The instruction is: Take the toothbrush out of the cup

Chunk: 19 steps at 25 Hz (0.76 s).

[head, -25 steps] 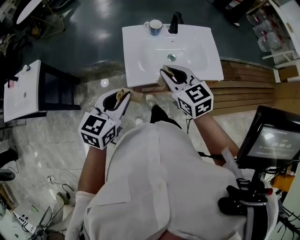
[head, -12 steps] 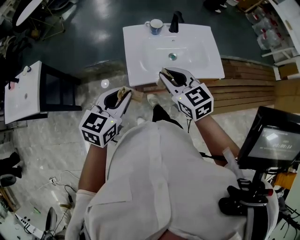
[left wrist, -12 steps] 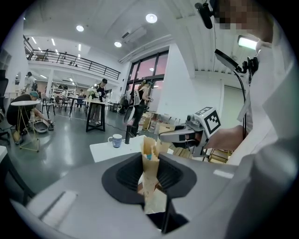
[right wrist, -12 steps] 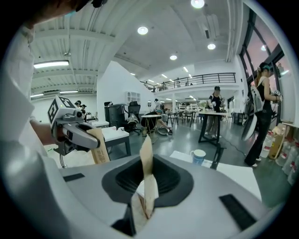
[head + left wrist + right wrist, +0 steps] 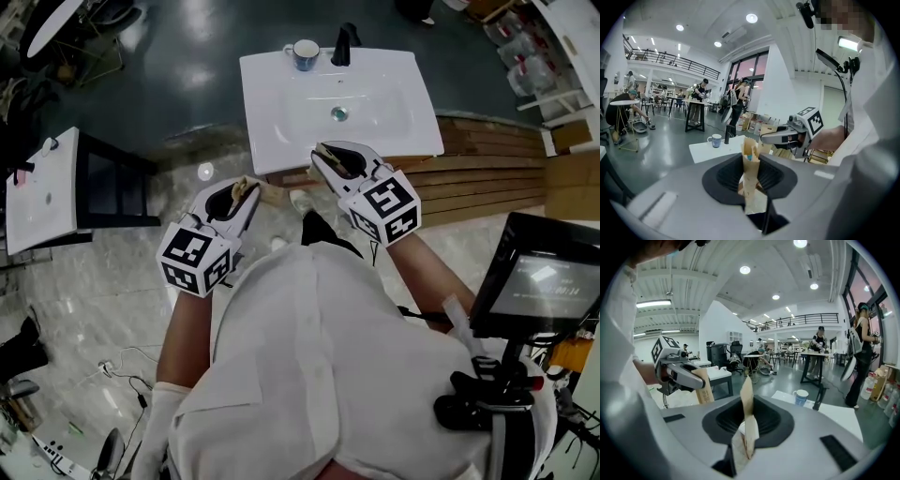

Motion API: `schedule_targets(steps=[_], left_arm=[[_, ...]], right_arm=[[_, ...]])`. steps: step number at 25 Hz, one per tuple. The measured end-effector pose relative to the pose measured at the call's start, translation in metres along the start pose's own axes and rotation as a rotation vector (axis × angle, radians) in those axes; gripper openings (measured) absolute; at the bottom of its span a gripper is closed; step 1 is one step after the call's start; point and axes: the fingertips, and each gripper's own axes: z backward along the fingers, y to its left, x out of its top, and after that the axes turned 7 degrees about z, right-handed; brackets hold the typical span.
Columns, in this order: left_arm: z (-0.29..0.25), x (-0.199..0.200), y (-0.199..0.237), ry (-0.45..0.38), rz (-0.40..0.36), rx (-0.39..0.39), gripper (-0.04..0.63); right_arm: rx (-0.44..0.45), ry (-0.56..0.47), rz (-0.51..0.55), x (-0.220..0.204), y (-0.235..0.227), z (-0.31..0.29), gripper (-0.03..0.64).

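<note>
Little has changed this last second: left gripper (image 5: 247,188) and right gripper (image 5: 322,153) still hang by the sink's (image 5: 272,131) near edge, tan jaws together on nothing. The cup (image 5: 305,53) stands at the sink's far-left corner, no toothbrush showing in it; the task stands unaltered.

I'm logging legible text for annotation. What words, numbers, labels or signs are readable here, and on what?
Nothing can be quoted with confidence.
Monitor screen: a row of digits like a timer, too blurred to read.
Left gripper: faint marks on its tan tip, too small to read.
Marker cubes: black-and-white square patterns only, no letters.
Cup: no legible print.
</note>
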Motion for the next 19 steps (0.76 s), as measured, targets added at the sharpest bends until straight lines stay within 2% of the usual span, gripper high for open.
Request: schedule_targets(steps=[19], left_arm=[[0.0053,-0.0052,0.0014,0.003,0.011,-0.006,0.074]], right_arm=[[0.016,0.011,0.013,-0.005,0.0099,-0.0015,0.049]])
